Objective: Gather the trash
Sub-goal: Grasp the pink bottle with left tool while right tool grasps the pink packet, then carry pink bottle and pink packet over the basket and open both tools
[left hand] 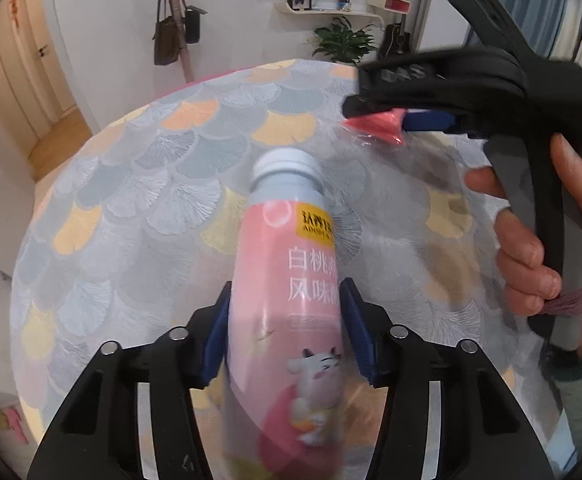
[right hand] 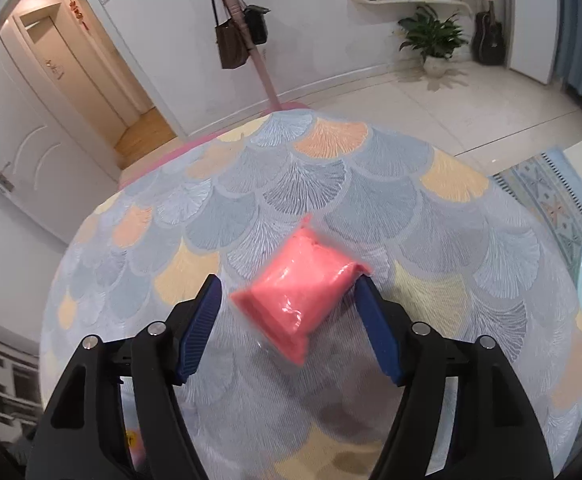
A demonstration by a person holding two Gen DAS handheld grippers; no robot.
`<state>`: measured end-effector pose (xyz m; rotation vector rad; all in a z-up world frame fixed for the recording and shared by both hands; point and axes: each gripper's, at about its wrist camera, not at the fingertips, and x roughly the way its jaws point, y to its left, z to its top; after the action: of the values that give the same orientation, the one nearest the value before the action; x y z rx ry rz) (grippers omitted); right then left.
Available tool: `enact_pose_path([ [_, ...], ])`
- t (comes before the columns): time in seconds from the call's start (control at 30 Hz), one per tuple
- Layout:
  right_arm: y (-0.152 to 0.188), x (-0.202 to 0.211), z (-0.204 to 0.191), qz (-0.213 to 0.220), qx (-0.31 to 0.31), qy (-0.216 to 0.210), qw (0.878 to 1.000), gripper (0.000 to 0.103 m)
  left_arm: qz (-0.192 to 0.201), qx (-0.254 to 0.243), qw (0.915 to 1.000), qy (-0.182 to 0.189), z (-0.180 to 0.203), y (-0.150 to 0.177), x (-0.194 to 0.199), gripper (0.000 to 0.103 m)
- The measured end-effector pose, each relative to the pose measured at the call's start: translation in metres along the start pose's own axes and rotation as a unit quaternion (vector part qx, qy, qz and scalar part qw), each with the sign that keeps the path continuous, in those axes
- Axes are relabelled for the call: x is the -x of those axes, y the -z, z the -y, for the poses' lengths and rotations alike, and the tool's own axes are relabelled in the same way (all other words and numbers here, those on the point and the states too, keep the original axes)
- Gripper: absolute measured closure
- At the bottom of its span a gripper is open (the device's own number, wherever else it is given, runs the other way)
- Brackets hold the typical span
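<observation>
Bottle [left hand: 287, 300], pink-labelled with white cap; packet [right hand: 297, 292] pink, clear-wrapped.

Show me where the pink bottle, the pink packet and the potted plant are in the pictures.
pink bottle [left hand: 287, 300]: left wrist view, on the label, mid-body.
pink packet [right hand: 297, 300]: right wrist view, on its pink middle.
potted plant [right hand: 431, 38]: right wrist view, on the green leaves.

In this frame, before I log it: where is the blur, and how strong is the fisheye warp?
Left wrist view: the pink bottle smears toward its lower end, and the right claw is motion-blurred. Right wrist view: the pink packet has soft, ghosted edges, while the tablecloth pattern stays fairly crisp. Both views bulge the table into a dome and darken at the corners.
</observation>
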<state>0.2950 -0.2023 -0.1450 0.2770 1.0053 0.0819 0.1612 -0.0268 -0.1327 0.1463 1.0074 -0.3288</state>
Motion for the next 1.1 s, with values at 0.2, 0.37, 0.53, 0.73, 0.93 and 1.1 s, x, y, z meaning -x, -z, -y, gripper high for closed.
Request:
enact_pose_path([
  [0.2, -0.008, -0.009, -0.011, 0.008, -0.004, 0.034, 0.999, 0.035, 0.018, 0.026, 0.9994, -0.014, 0.004, 0.006, 0.006, 0.057],
  [0.37, -0.007, -0.014, -0.024, 0.016, 0.035, 0.076, 0.996, 0.063, 0.032, 0.050, 0.9982, 0.002, 0.002, 0.013, 0.015, 0.057],
  [0.53, 0.001, 0.000, -0.016, 0.027, 0.035, 0.045, 0.998, 0.066, 0.068, 0.070, 0.9948, 0.032, 0.003, 0.013, 0.030, 0.057],
  [0.73, 0.010, 0.054, 0.005, 0.083, 0.015, 0.012, 0.996, 0.066, 0.125, 0.061, 0.9880, 0.068, 0.024, -0.001, 0.063, 0.057],
  [0.93, 0.008, 0.116, 0.046, 0.141, -0.018, 0.011, 0.990, 0.067, 0.153, 0.027, 0.9814, 0.112, 0.064, -0.025, 0.085, 0.057],
  [1.1, 0.011, 0.168, 0.102, 0.187, -0.053, 0.048, 0.980, 0.067, 0.169, -0.021, 0.9760, 0.136, 0.113, -0.052, 0.089, 0.057],
])
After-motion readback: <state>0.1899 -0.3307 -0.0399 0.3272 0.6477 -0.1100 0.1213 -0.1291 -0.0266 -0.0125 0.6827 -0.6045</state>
